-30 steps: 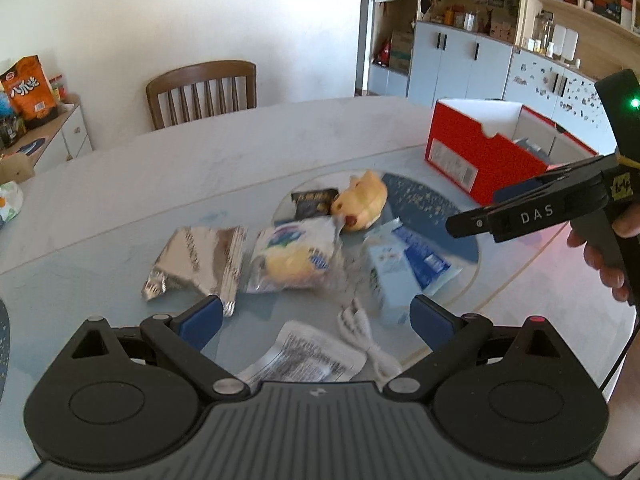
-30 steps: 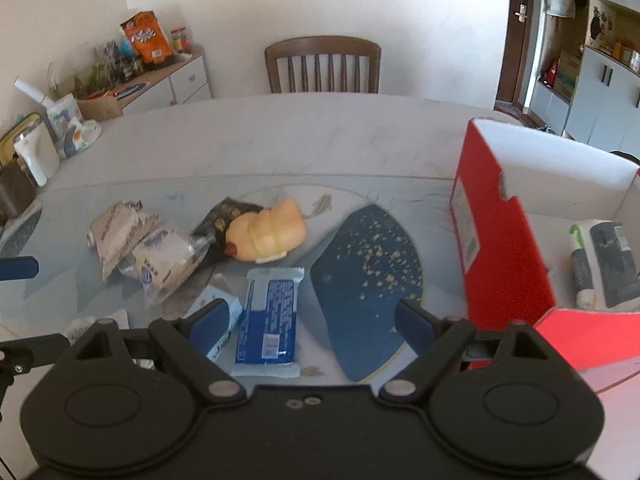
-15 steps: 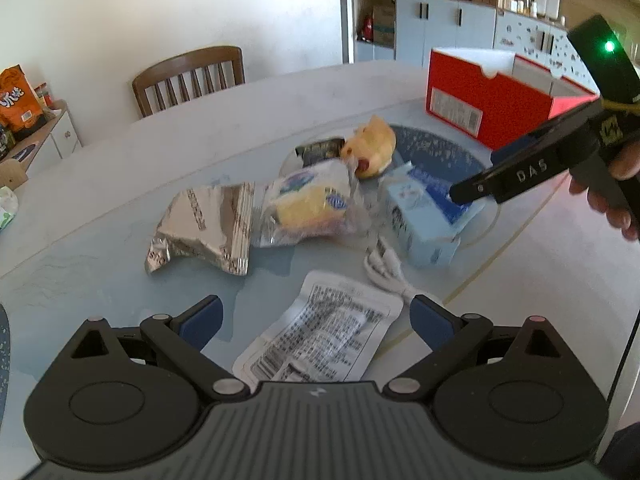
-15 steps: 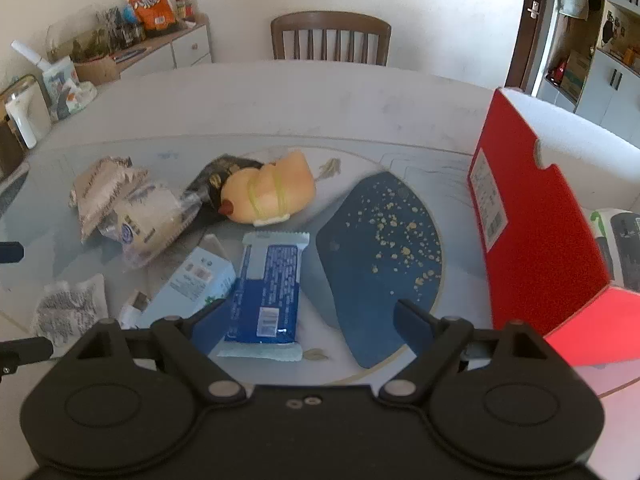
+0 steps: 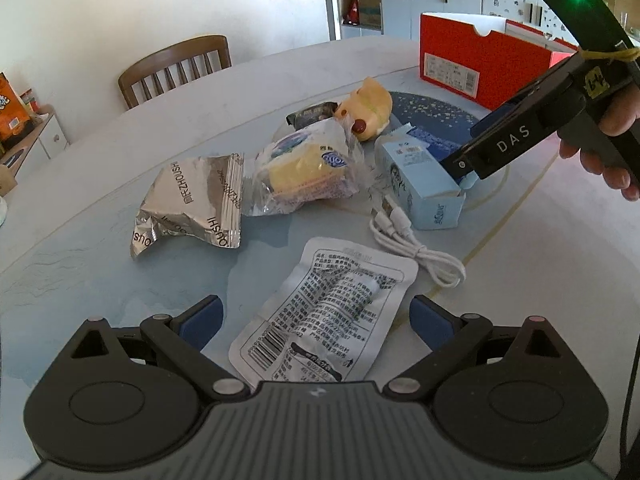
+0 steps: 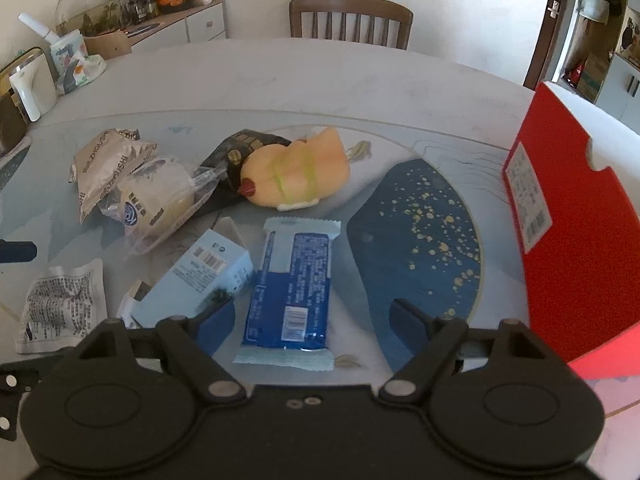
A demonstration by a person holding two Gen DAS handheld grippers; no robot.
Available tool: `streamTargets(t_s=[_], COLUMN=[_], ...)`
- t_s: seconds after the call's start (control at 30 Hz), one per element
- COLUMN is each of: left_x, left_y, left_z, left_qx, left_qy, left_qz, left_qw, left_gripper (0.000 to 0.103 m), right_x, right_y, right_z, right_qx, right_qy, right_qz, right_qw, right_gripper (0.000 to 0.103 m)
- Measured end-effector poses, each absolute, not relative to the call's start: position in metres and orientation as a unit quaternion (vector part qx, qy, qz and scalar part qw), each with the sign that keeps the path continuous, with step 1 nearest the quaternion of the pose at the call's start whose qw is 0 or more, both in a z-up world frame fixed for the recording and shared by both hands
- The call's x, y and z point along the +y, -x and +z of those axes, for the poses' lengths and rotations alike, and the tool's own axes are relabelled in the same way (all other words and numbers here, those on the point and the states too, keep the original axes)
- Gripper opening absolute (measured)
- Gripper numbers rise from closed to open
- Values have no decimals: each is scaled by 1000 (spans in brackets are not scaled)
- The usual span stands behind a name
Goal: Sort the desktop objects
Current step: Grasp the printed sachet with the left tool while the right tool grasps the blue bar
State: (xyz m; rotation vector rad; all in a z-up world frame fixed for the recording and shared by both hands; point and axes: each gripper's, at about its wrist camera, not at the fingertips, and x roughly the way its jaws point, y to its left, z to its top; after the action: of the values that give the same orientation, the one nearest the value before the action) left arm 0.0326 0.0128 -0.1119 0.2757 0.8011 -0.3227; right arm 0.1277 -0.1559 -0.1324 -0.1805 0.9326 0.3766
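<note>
From the left wrist, the left gripper (image 5: 314, 318) tilts down toward the table (image 5: 120, 152) with its jaws spread wide, the white printed sachet (image 5: 324, 320) lying flat between the blue pads (image 5: 200, 320) without touching them. Ahead lie a white cable (image 5: 416, 248), a silver foil packet (image 5: 192, 204), a clear-wrapped bun (image 5: 304, 168) and a light blue carton (image 5: 424, 184). A hand (image 5: 612, 136) holds the right gripper's handle, its black finger angled down over the carton's far side. From the right wrist, the right gripper (image 6: 310, 318) points steeply down, its jaws closing yet wide apart, straddling the blue wafer bar (image 6: 292, 280) without pressing it; the red box (image 6: 580, 216) stands to the right
</note>
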Motion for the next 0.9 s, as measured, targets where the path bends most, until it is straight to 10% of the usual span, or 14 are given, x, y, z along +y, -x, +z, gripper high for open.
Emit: streamTargets(t_s=[0.63,0.9], left_x=[8,10], left_y=[-32,-33], left_z=[-111,-111], left_qx=[385,397], left_qy=[-132,-111], left_qz=[-179,-178], left_qw=[896,893], left_gripper=[80,72], right_x=[-160,-167], right_y=[-138,-139], right_z=[-136,-133], right_qx=[441,438], right_qy=[77,72], right_qz=[172,166], right_qw=[878,880], right_gripper=[64,38])
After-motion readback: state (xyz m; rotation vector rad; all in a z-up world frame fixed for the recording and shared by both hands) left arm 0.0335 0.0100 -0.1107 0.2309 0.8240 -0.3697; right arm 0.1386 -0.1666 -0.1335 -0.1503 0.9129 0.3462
